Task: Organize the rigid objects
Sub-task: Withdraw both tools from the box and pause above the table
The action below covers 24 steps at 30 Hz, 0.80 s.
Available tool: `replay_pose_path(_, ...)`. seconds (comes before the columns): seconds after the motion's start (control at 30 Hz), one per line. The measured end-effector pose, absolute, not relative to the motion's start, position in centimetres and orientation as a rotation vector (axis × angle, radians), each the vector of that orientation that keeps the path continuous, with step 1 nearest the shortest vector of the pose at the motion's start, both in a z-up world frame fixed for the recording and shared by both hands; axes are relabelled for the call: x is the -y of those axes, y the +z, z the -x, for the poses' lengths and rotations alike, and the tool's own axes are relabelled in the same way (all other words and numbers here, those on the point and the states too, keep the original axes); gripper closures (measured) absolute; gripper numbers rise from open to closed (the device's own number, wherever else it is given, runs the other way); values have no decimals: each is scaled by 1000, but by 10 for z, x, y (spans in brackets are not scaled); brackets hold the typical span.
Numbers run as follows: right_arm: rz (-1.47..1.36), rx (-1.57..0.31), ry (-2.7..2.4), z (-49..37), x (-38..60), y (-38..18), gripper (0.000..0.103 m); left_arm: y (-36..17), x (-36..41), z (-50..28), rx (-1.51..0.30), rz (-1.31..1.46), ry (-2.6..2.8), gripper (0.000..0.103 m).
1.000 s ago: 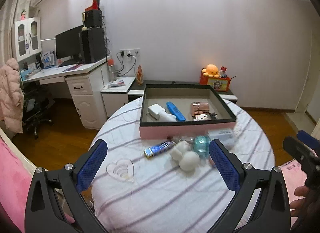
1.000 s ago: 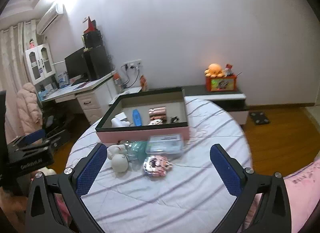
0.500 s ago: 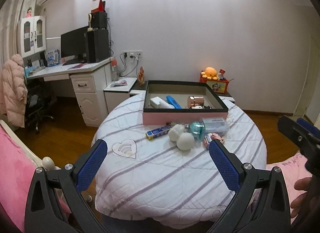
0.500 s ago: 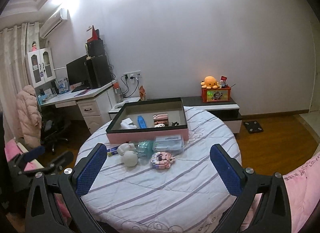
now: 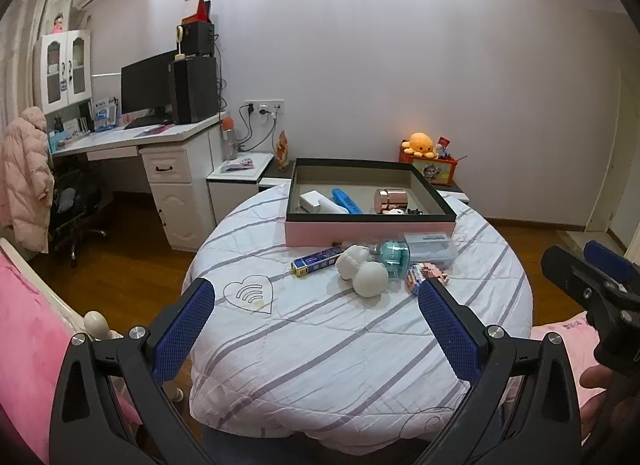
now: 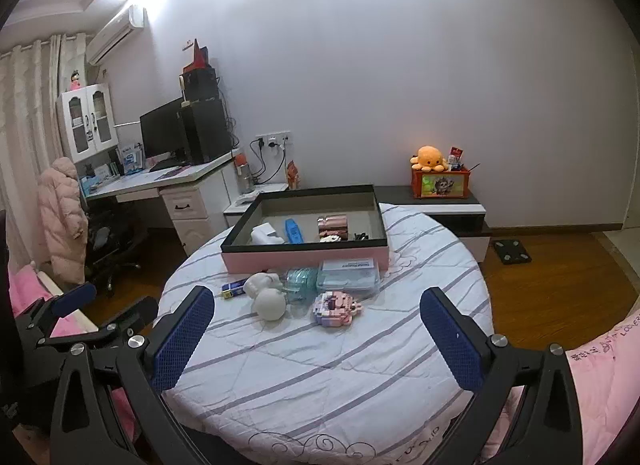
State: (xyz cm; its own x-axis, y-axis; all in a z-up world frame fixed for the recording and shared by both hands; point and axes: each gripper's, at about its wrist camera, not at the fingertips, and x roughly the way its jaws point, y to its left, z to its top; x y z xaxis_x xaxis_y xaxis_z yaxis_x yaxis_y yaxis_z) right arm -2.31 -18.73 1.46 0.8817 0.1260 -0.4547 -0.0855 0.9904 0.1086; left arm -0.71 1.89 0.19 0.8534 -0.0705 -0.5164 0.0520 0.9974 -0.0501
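Note:
A round table with a striped white cloth (image 5: 320,341) (image 6: 320,365) holds a pink-walled tray with a black rim (image 5: 368,227) (image 6: 304,256). Inside the tray lie a white block, a blue stick (image 5: 346,201) and a copper can (image 5: 390,201). In front of the tray lie a blue box (image 5: 318,261), a white figure (image 5: 362,271) (image 6: 269,297), a teal bottle (image 5: 394,257), a clear case (image 5: 430,247) (image 6: 348,273) and a pink brick toy (image 6: 335,307). My left gripper (image 5: 316,325) and right gripper (image 6: 318,329) are open, empty and held back from the table's near edge.
A white desk with a monitor (image 5: 148,85) stands at the left, with a chair and pink coat (image 5: 24,173). A low cabinet with an orange plush (image 6: 430,157) stands behind the table. A pink bed edge (image 5: 28,329) is at the lower left.
Both grippers have pulled back and up from the table, so the table and objects look smaller and farther. Both stay open and empty.

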Motion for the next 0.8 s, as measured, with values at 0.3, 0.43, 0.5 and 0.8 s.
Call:
replay_pose_path(0.3, -83, -480, 113, 25, 185, 15, 0, 2, -20, 7, -550, 35, -66, 0)
replay_pose_path(0.43, -84, -483, 112, 25, 185, 16, 0, 1, -18, 7, -551, 31, -68, 0)
replay_pose_path(0.5, -81, -484, 111, 24, 185, 15, 0, 1, -18, 7, -553, 32, -67, 0)
replay_pose_path(0.8, -81, -488, 109, 24, 187, 15, 0, 0, -18, 6, -556, 40, -63, 0)
